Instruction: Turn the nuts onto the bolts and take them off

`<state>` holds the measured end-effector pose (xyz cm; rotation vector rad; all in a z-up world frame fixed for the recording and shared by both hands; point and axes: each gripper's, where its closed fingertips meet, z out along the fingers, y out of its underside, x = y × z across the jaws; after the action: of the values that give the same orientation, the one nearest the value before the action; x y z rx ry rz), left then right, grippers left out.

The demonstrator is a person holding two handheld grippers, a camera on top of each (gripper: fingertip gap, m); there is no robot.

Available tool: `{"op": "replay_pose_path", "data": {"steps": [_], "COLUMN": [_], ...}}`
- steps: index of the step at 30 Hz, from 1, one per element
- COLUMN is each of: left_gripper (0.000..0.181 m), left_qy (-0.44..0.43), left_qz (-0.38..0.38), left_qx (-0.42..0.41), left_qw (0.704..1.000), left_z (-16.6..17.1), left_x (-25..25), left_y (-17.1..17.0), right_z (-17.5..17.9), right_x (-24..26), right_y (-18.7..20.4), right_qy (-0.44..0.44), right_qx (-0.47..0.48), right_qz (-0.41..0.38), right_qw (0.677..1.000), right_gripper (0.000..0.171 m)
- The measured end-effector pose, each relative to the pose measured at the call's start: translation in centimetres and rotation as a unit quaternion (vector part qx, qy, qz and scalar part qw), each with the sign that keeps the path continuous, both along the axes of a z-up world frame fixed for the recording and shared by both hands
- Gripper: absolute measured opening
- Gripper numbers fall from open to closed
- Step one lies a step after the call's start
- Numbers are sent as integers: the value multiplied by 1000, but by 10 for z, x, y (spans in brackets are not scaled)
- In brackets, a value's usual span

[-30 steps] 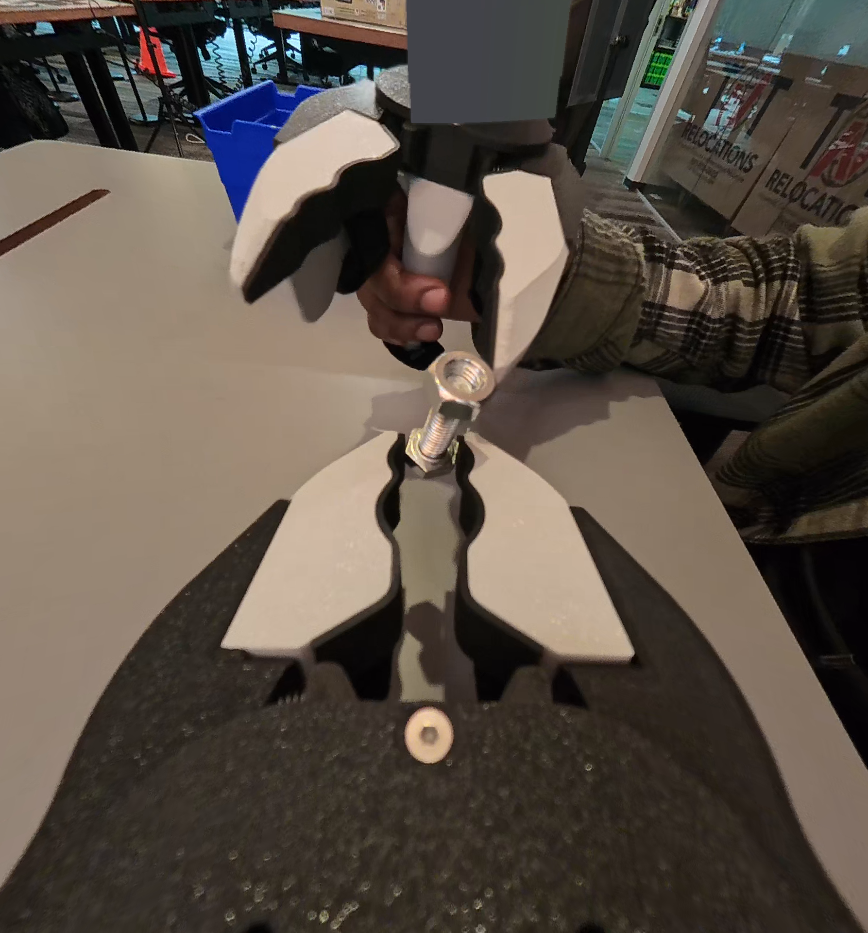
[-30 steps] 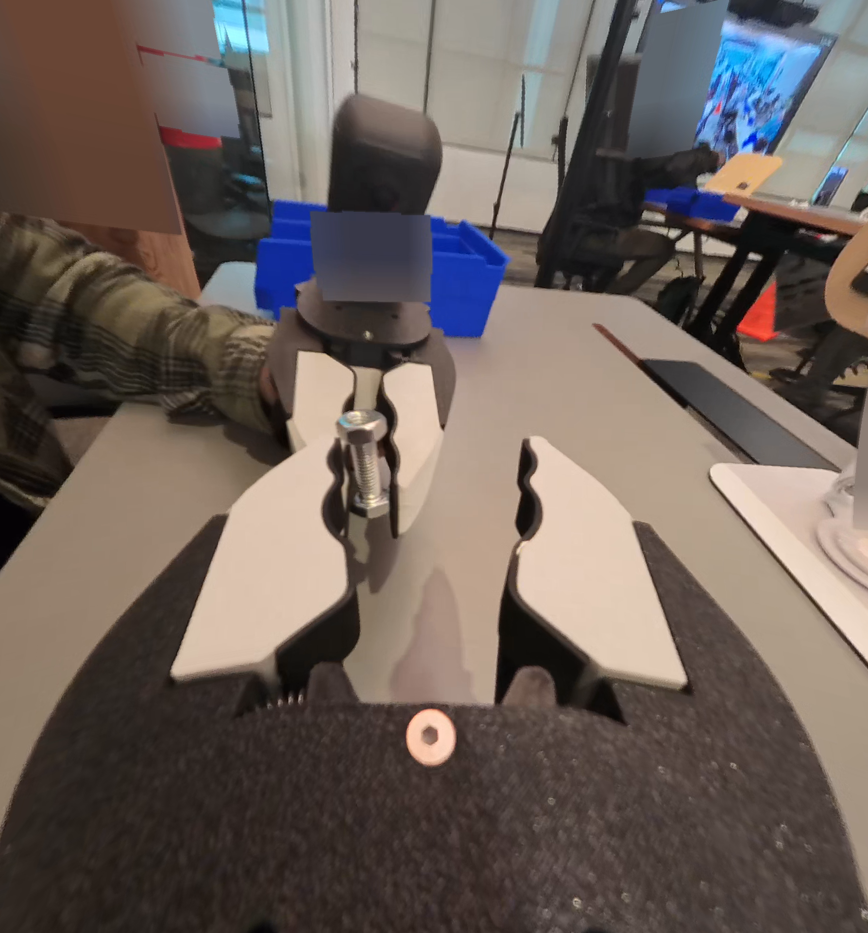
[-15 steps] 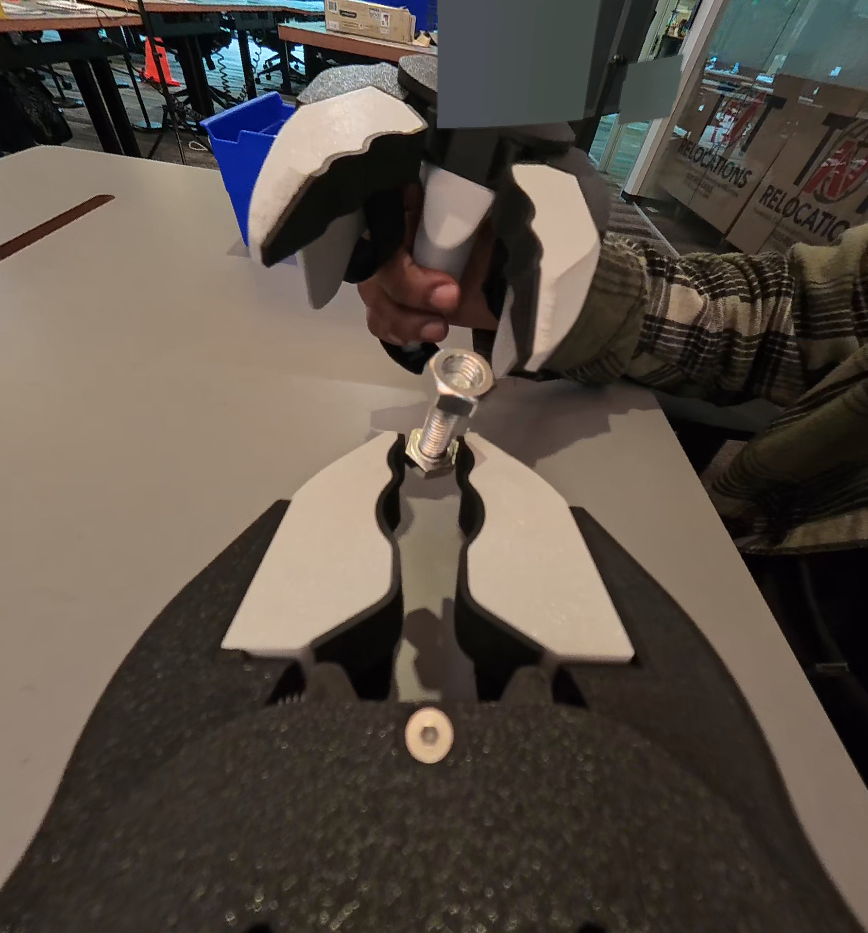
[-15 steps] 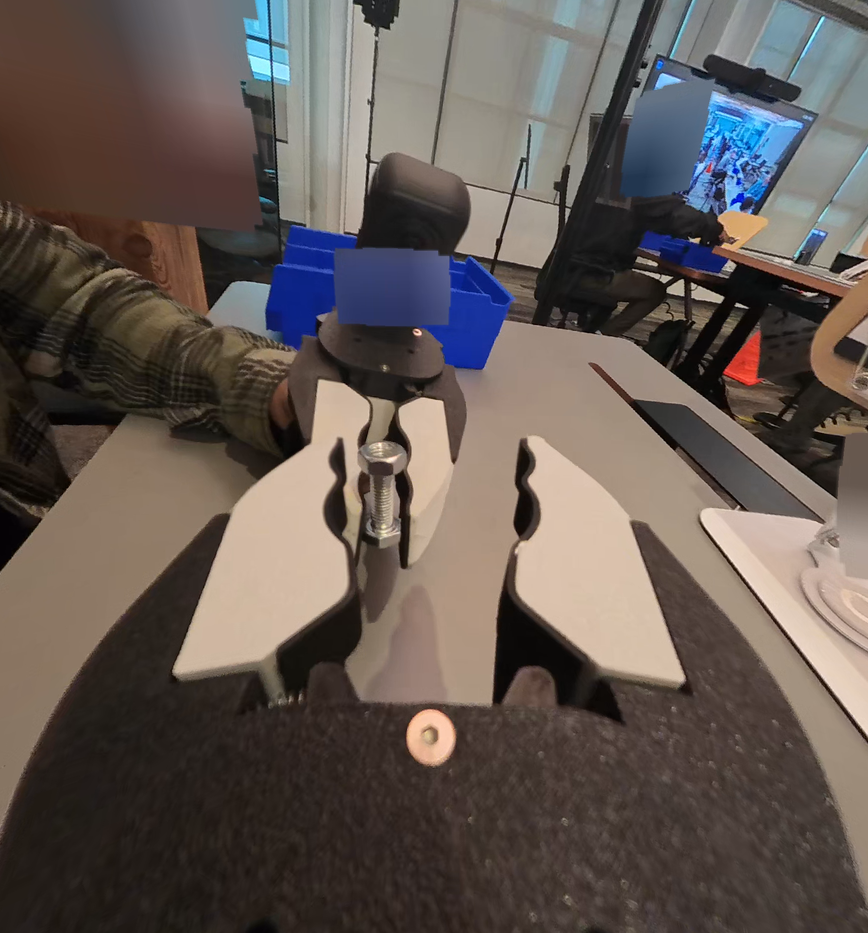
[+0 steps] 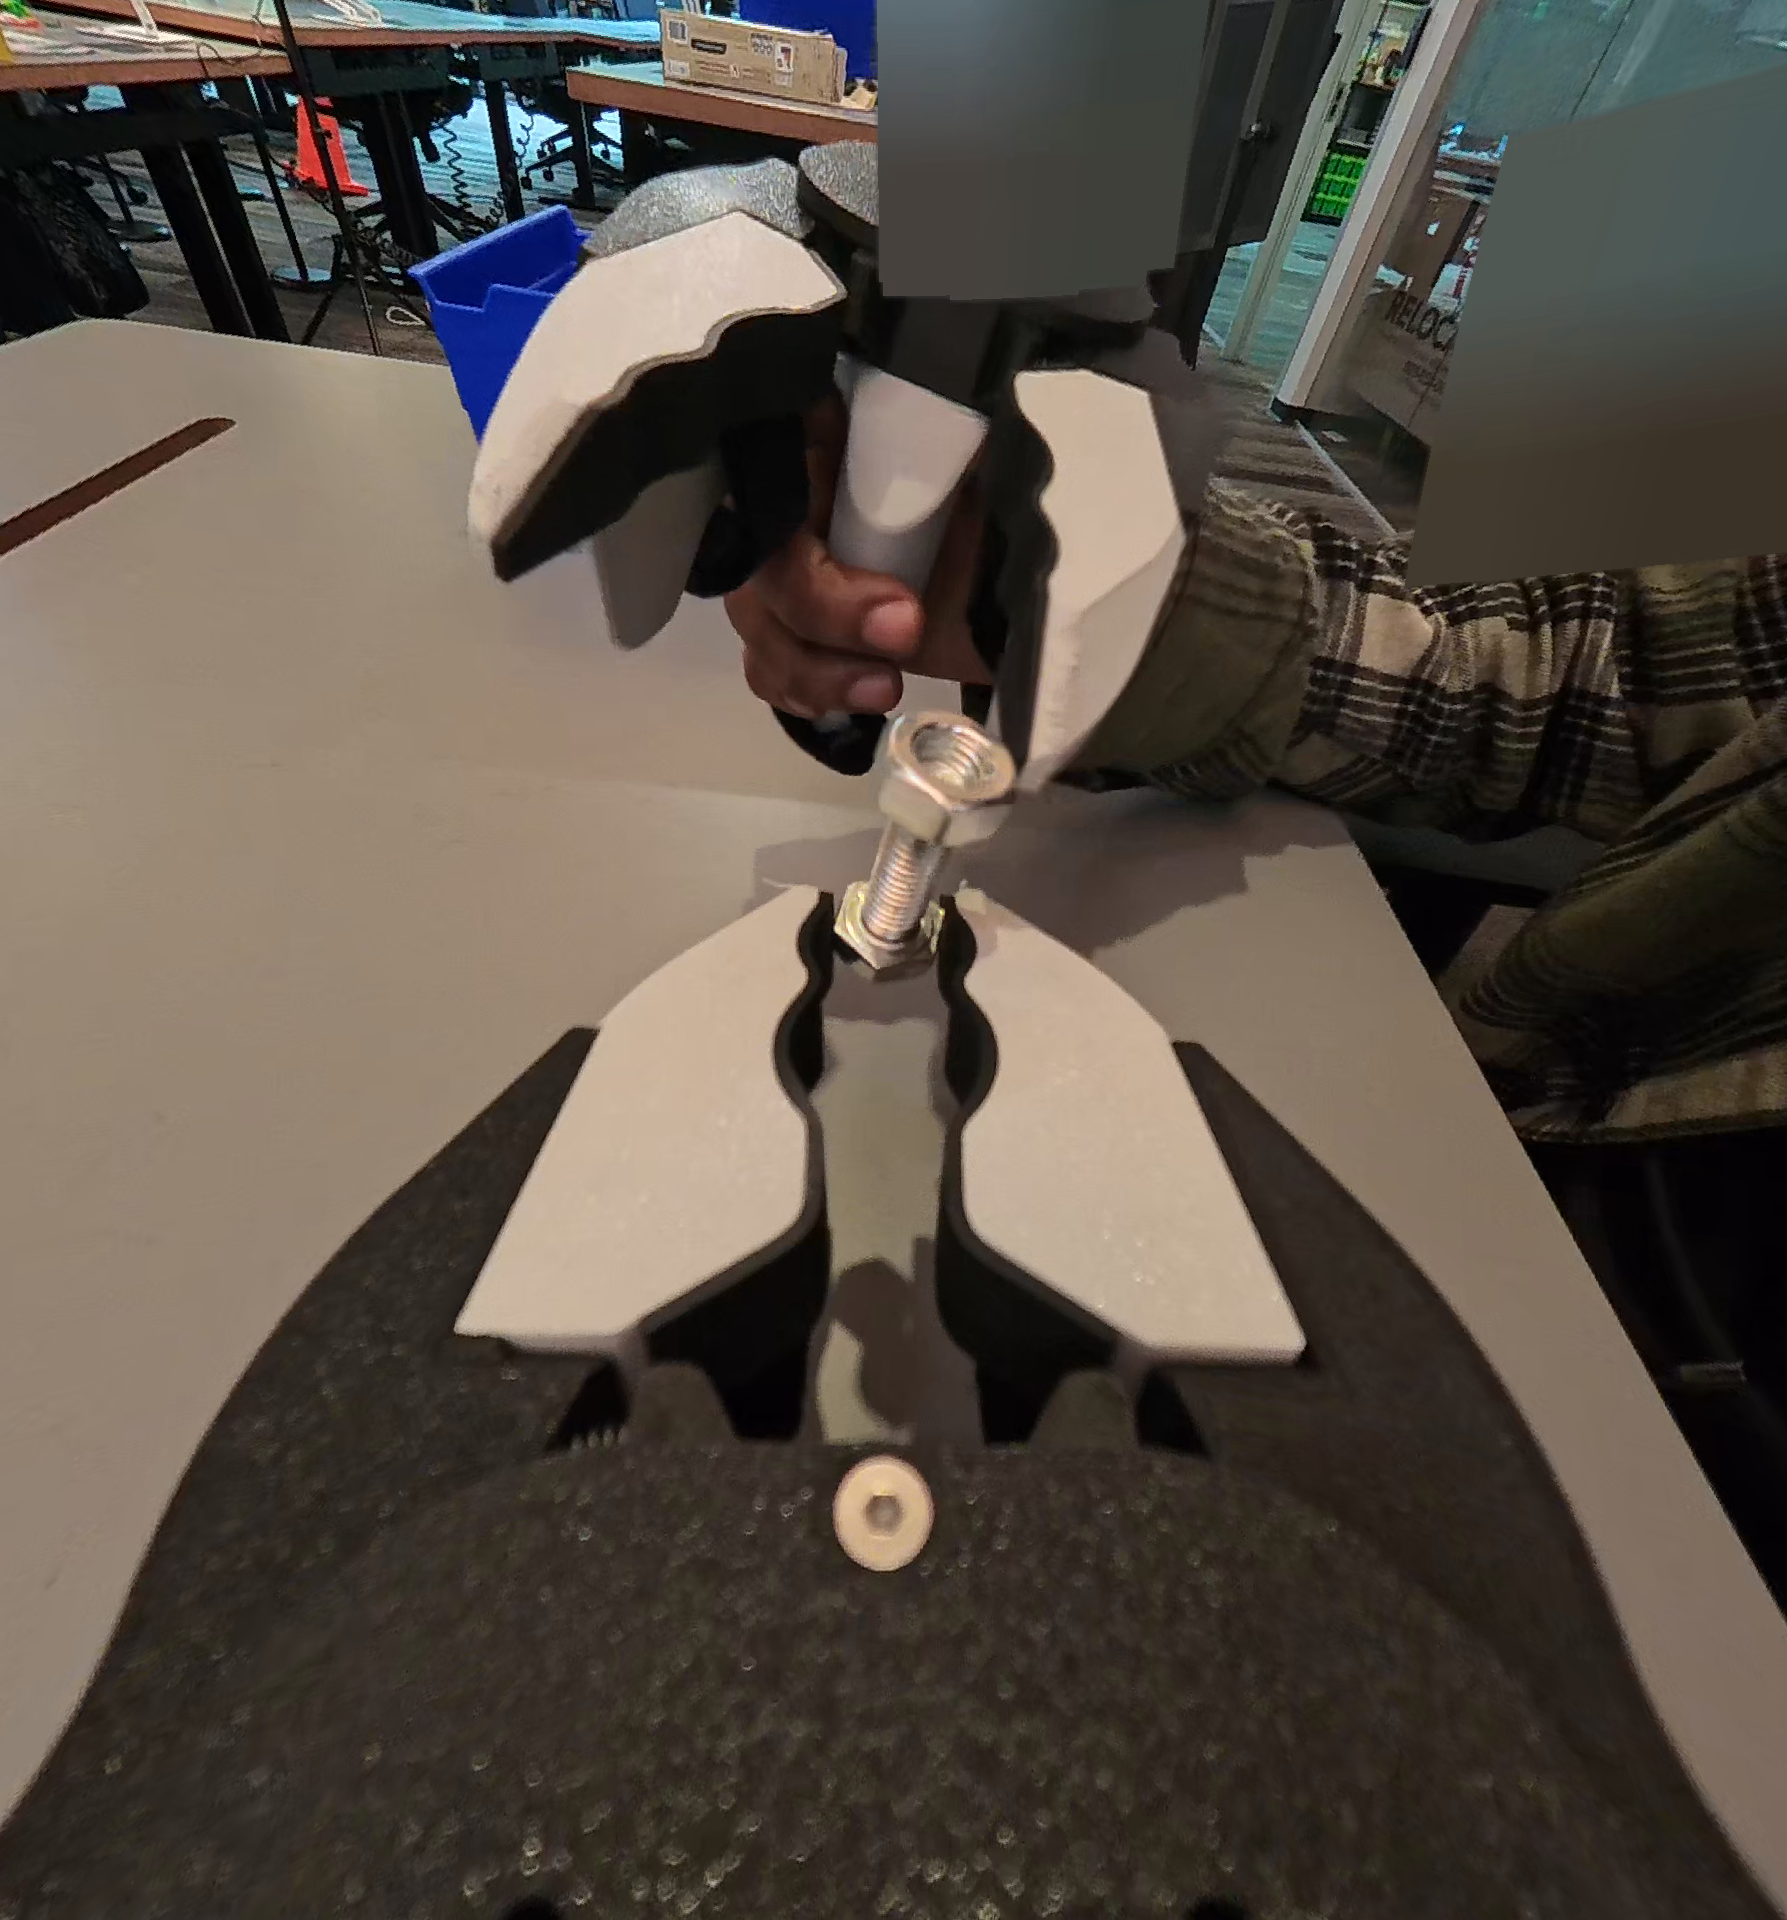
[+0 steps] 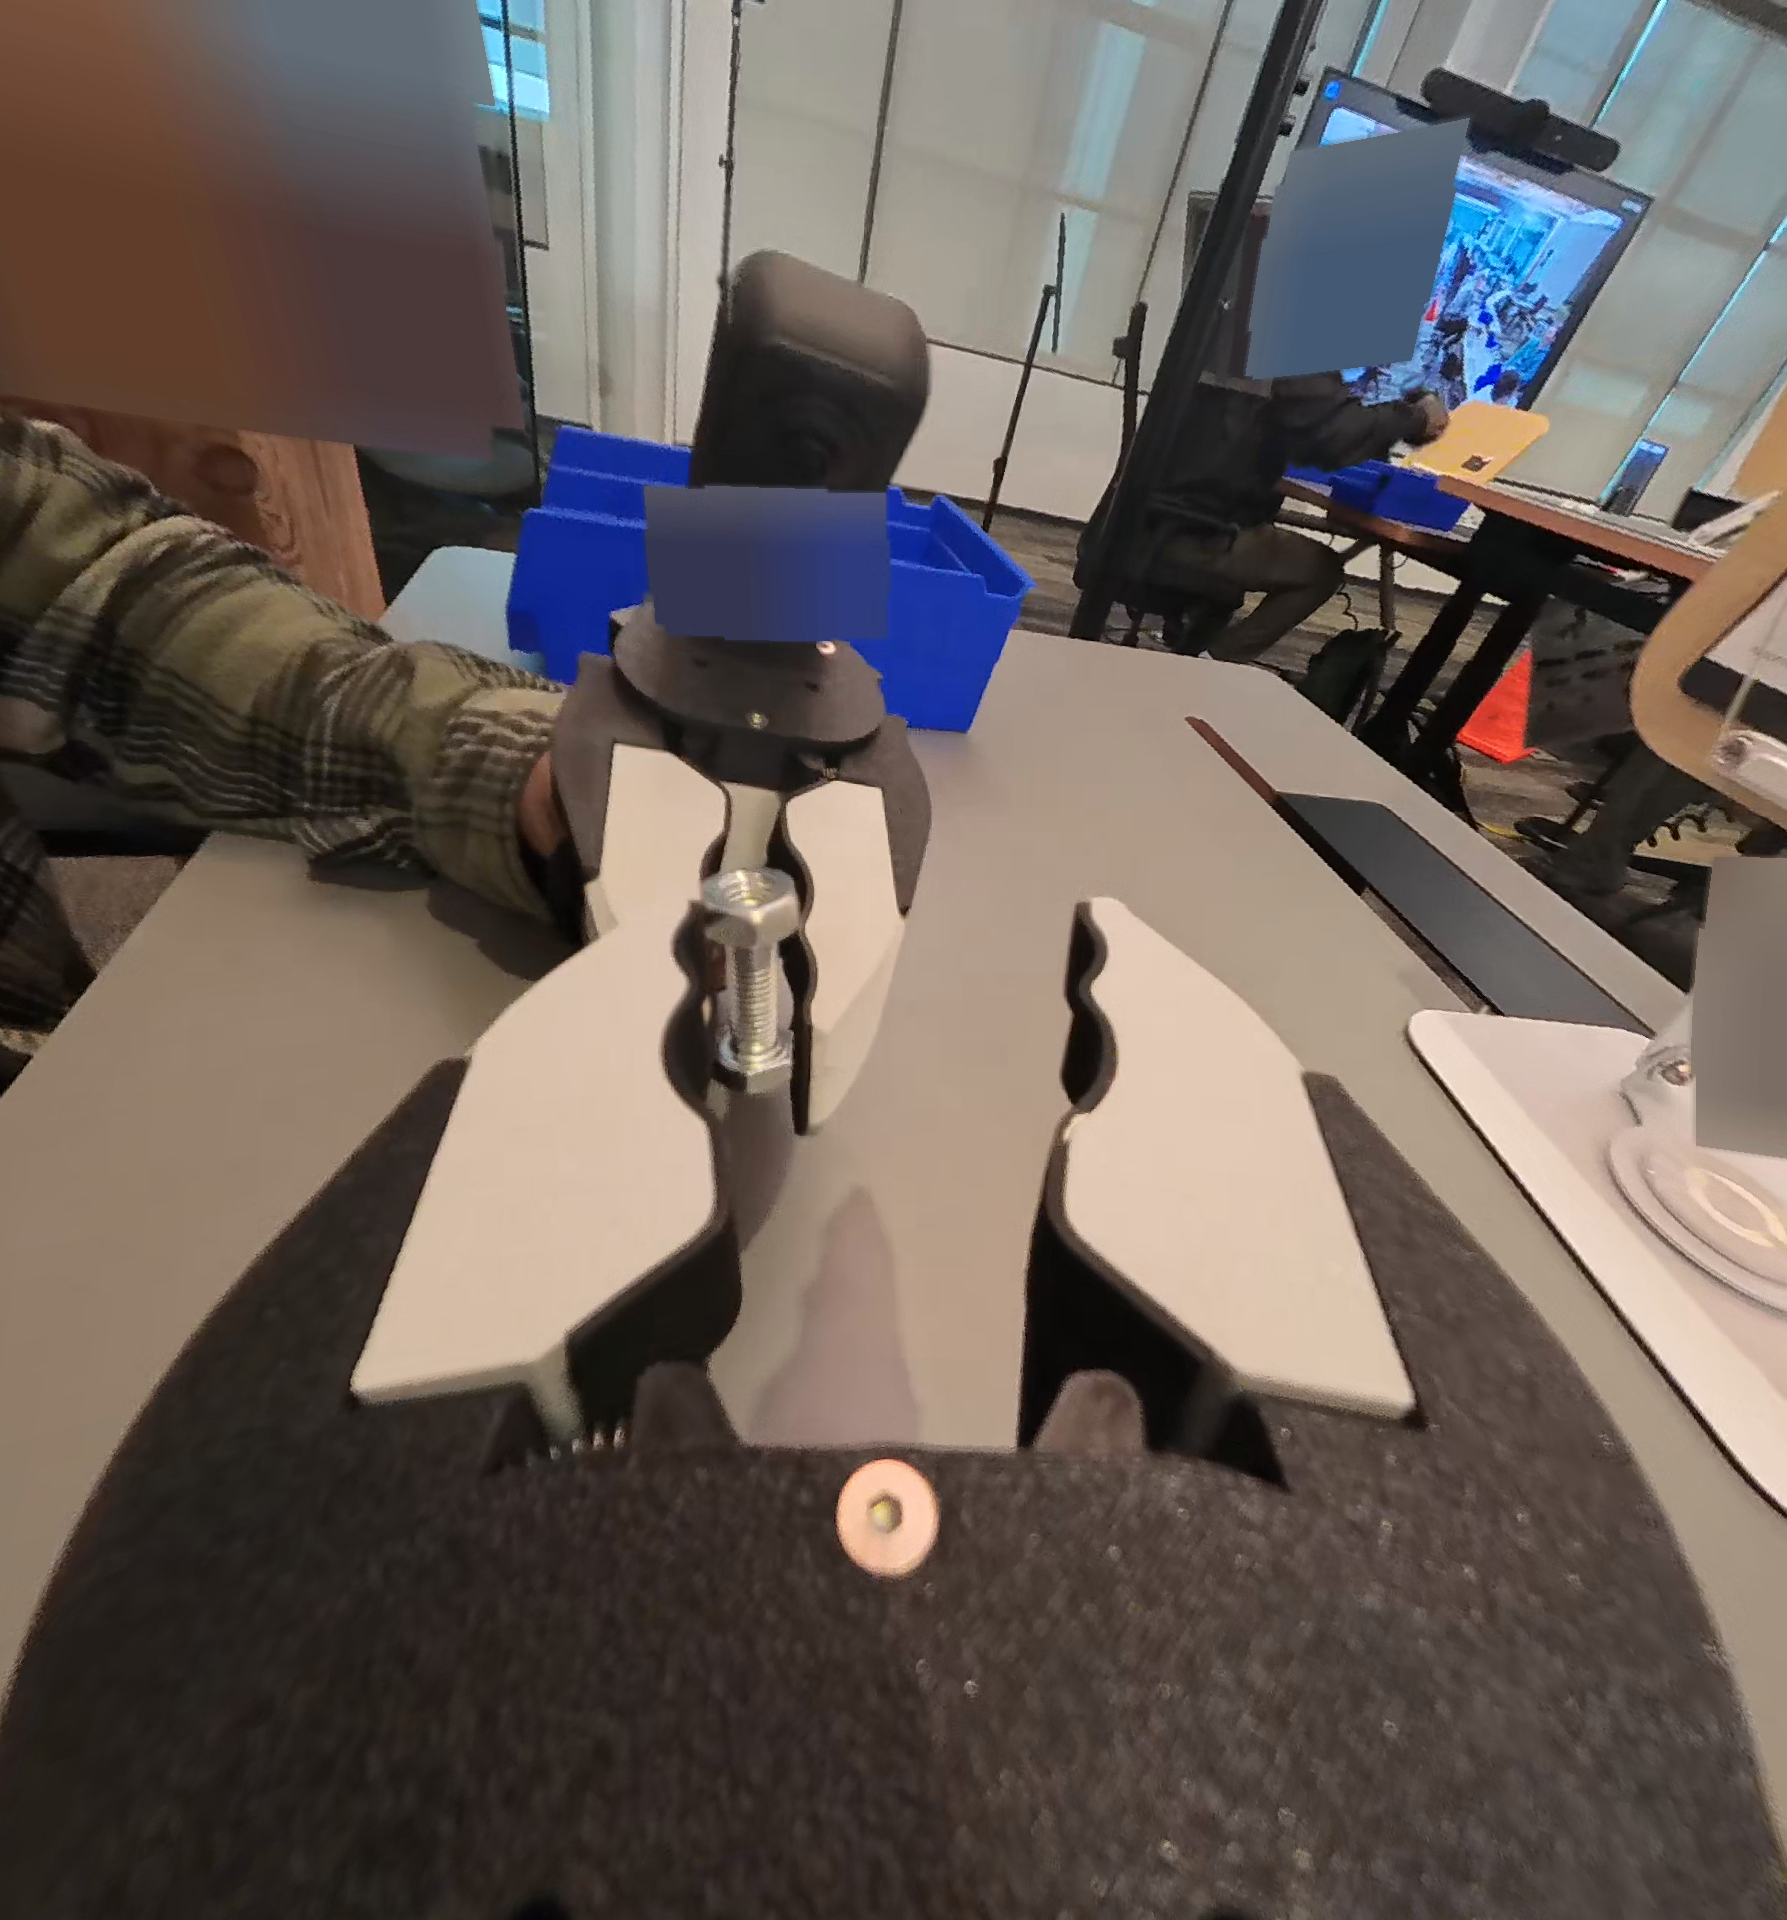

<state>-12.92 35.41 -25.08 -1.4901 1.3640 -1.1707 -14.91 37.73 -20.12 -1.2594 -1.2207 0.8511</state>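
A silver bolt (image 5: 897, 883) stands upright over the grey table (image 5: 245, 831). My left gripper (image 5: 884, 920) is shut on its hex head at the bottom. A silver nut (image 5: 946, 774) sits at the top end of the thread. My right gripper faces it from across, held by a hand, with its fingers (image 5: 1097, 540) spread wide and one tip touching the nut's right side. In the right wrist view my right gripper (image 6: 884, 925) is open, and the nut (image 6: 749, 914) and bolt (image 6: 749, 997) stand against its left finger. The left gripper (image 6: 754, 1070) is behind them.
A blue bin (image 6: 951, 613) stands at the table's far end and also shows in the left wrist view (image 5: 494, 301). A white tray (image 6: 1491, 1091) and a black slab (image 6: 1440, 894) lie to the right. A plaid sleeve (image 5: 1491, 675) crosses the table's edge. Spacing between my two grippers at the tips: around 5 centimeters.
My right gripper has lifted and tilted a little and stays open against the nut. My left gripper still holds the bolt in the same place.
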Motion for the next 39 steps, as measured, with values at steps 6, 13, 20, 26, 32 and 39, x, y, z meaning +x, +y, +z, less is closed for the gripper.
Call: {"op": "replay_pose_path", "data": {"steps": [6, 13, 20, 26, 32, 39], "left_gripper": [19, 19, 19, 19, 19, 19], "left_qy": [-1, -3, 3, -8, -8, -8], "left_qz": [-2, -1, -1, 0, 0, -5], "left_qx": [-1, 4, 5, -2, -3, -6], "left_qw": [1000, 1000, 1000, 1000, 1000, 1000], "left_z": [0, 2, -1, 2, 2, 1], "left_x": [0, -1, 1, 0, 0, 1], "left_y": [-1, 0, -1, 0, 0, -2], "right_z": [7, 6, 3, 9, 3, 1], "right_x": [-4, 6, -2, -3, 0, -9], "right_y": [-8, 0, 0, -7, 1, -3], "right_qy": [18, 15, 4, 24, 2, -11], "right_qx": [-2, -3, 9, -4, 12, 24], "right_qz": [26, 8, 4, 30, 3, 11], "right_qw": [1000, 1000, 1000, 999, 1000, 1000], "right_gripper": [65, 64, 67, 68, 66, 67]}}
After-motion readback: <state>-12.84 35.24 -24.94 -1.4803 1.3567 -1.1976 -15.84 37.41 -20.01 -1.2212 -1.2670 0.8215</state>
